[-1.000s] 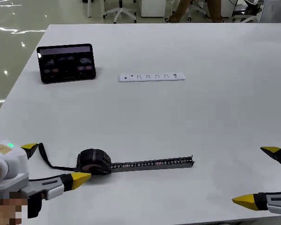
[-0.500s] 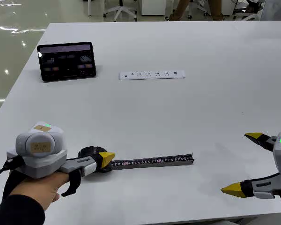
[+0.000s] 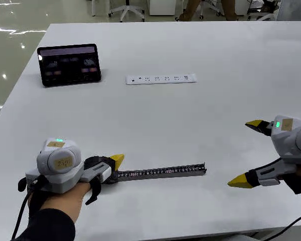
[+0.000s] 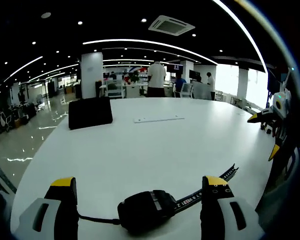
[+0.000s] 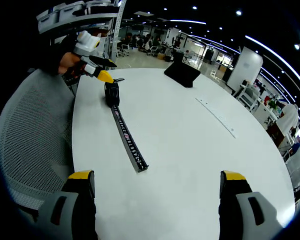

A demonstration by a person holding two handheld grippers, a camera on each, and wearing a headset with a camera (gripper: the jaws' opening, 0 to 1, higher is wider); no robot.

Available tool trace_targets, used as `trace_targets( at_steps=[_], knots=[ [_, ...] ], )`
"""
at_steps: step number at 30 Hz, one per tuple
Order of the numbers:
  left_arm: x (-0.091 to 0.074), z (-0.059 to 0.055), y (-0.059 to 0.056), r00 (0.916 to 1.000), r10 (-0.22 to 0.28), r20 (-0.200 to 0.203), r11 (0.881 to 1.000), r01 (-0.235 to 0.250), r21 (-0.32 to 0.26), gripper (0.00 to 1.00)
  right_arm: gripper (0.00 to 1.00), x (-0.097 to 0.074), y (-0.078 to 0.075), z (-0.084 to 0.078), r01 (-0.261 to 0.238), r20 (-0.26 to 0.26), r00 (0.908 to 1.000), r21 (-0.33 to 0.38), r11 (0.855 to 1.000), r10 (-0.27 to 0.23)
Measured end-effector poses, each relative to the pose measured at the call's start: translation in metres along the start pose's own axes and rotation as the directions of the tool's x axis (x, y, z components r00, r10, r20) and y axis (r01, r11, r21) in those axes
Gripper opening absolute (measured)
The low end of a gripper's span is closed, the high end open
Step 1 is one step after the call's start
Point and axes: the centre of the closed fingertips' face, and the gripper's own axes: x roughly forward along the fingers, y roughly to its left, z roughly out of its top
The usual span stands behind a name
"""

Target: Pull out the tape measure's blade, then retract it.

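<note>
The black tape measure case lies on the white table between my left gripper's open jaws, with a gap on each side. In the head view the left gripper covers most of the case. The blade lies pulled out flat to the right, ending in its hook. My right gripper hovers open to the right of the blade end, holding nothing; in its own view the right gripper faces along the blade toward the case.
A dark tablet stands at the far left of the table and a white power strip lies beyond the middle. The table's near edge runs just below both grippers. Office chairs and people are far behind.
My left gripper has moved right and forward until its jaws straddle the tape measure case. My right gripper has risen and come left toward the blade end. The tape has not moved.
</note>
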Motion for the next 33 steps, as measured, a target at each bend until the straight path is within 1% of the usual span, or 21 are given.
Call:
trace_targets(
  at_steps=[2, 6, 7, 8, 9, 11, 13, 15, 16, 17, 18, 19, 20, 21, 22, 24, 25, 27, 29, 31, 33],
  knots=[
    [0.002, -0.007, -0.003, 0.9997, -0.012, -0.021, 1.000, 0.011, -0.016, 1.00, 1.00, 0.005, -0.001, 0.007, -0.019, 0.003, 0.9998, -0.031, 0.999, 0.019],
    [0.005, -0.014, -0.002, 0.9992, -0.028, -0.027, 0.999, 0.027, -0.018, 1.00, 1.00, 0.018, -0.002, 0.013, -0.062, -0.023, 0.9979, -0.092, 0.994, 0.060],
    [0.007, -0.020, -0.001, 0.9986, -0.028, -0.044, 0.996, 0.025, -0.082, 1.00, 1.00, 0.023, -0.002, 0.015, -0.072, -0.028, 0.9972, -0.104, 0.992, 0.069],
    [0.007, -0.022, 0.000, 0.9983, -0.028, -0.050, 0.995, 0.024, -0.094, 1.00, 1.00, 0.024, -0.003, 0.016, -0.075, -0.031, 0.9969, -0.107, 0.991, 0.072],
    [0.009, -0.024, 0.001, 0.9982, -0.036, -0.049, 0.995, 0.031, -0.094, 1.00, 1.00, 0.029, -0.004, 0.018, -0.085, -0.033, 0.9961, -0.112, 0.990, 0.082],
    [0.012, -0.026, 0.001, 0.9984, -0.029, -0.049, 0.995, 0.024, -0.098, 1.00, 1.00, 0.037, -0.002, 0.020, -0.114, -0.042, 0.9931, -0.128, 0.985, 0.109],
    [0.014, -0.031, -0.002, 0.9974, -0.029, -0.066, 0.995, 0.022, -0.100, 1.00, 0.97, 0.046, 0.001, 0.019, -0.156, -0.058, 0.9872, -0.153, 0.976, 0.148],
    [0.016, -0.034, -0.003, 0.9977, -0.030, -0.062, 0.995, 0.023, -0.098, 1.00, 0.90, 0.055, 0.004, 0.017, -0.186, -0.076, 0.9816, -0.177, 0.966, 0.175],
    [0.018, -0.035, -0.003, 0.9987, -0.025, -0.046, 0.992, 0.019, -0.125, 1.00, 0.86, 0.058, 0.005, 0.017, -0.193, -0.078, 0.9804, -0.188, 0.963, 0.181],
    [0.019, -0.041, -0.005, 0.9977, -0.035, -0.058, 0.990, 0.026, -0.141, 1.00, 0.84, 0.063, 0.005, 0.016, -0.202, -0.081, 0.9786, -0.194, 0.960, 0.189],
    [0.020, -0.043, -0.005, 0.9974, -0.039, -0.060, 0.991, 0.031, -0.133, 1.00, 0.82, 0.065, 0.006, 0.016, -0.204, -0.083, 0.9780, -0.194, 0.960, 0.192],
    [0.022, -0.046, -0.005, 0.9979, -0.030, -0.057, 0.994, 0.024, -0.106, 1.00, 0.81, 0.070, 0.008, 0.014, -0.218, -0.093, 0.9748, -0.192, 0.957, 0.203],
    [0.024, -0.047, -0.002, 0.9987, -0.019, -0.048, 0.995, 0.015, -0.102, 1.00, 0.81, 0.075, 0.010, 0.011, -0.236, -0.107, 0.9700, -0.195, 0.952, 0.218],
    [0.025, -0.046, -0.001, 0.9994, -0.016, -0.032, 0.995, 0.013, -0.103, 1.00, 0.80, 0.077, 0.012, 0.008, -0.245, -0.116, 0.9672, -0.197, 0.949, 0.226],
    [0.026, -0.043, -0.001, 0.9998, -0.016, -0.012, 0.993, 0.015, -0.113, 0.99, 0.80, 0.081, 0.014, 0.004, -0.259, -0.128, 0.9632, -0.204, 0.944, 0.236],
    [0.026, -0.040, -0.001, 0.9998, -0.017, 0.009, 0.993, 0.018, -0.119, 0.99, 0.77, 0.085, 0.016, -0.002, -0.275, -0.141, 0.9581, -0.214, 0.937, 0.249],
    [0.026, -0.041, -0.002, 0.9998, -0.018, 0.012, 0.993, 0.020, -0.116, 0.98, 0.75, 0.087, 0.017, -0.005, -0.286, -0.153, 0.9543, -0.220, 0.933, 0.257],
    [0.026, -0.043, -0.002, 0.9998, -0.022, -0.001, 0.995, 0.022, -0.097, 0.97, 0.72, 0.090, 0.020, -0.010, -0.304, -0.170, 0.9478, -0.223, 0.926, 0.269],
    [0.027, -0.043, -0.001, 0.9997, -0.023, -0.002, 0.995, 0.022, -0.097, 0.96, 0.68, 0.093, 0.022, -0.015, -0.314, -0.173, 0.9448, -0.233, 0.920, 0.279],
    [0.027, -0.041, 0.000, 0.9999, -0.015, 0.008, 0.996, 0.016, -0.089, 0.94, 0.63, 0.096, 0.023, -0.020, -0.323, -0.183, 0.9408, -0.230, 0.918, 0.285],
    [0.028, -0.045, 0.000, 0.9999, -0.013, -0.007, 0.997, 0.013, -0.080, 0.94, 0.56, 0.098, 0.027, -0.024, -0.340, -0.195, 0.9341, -0.232, 0.911, 0.299]
  ],
)
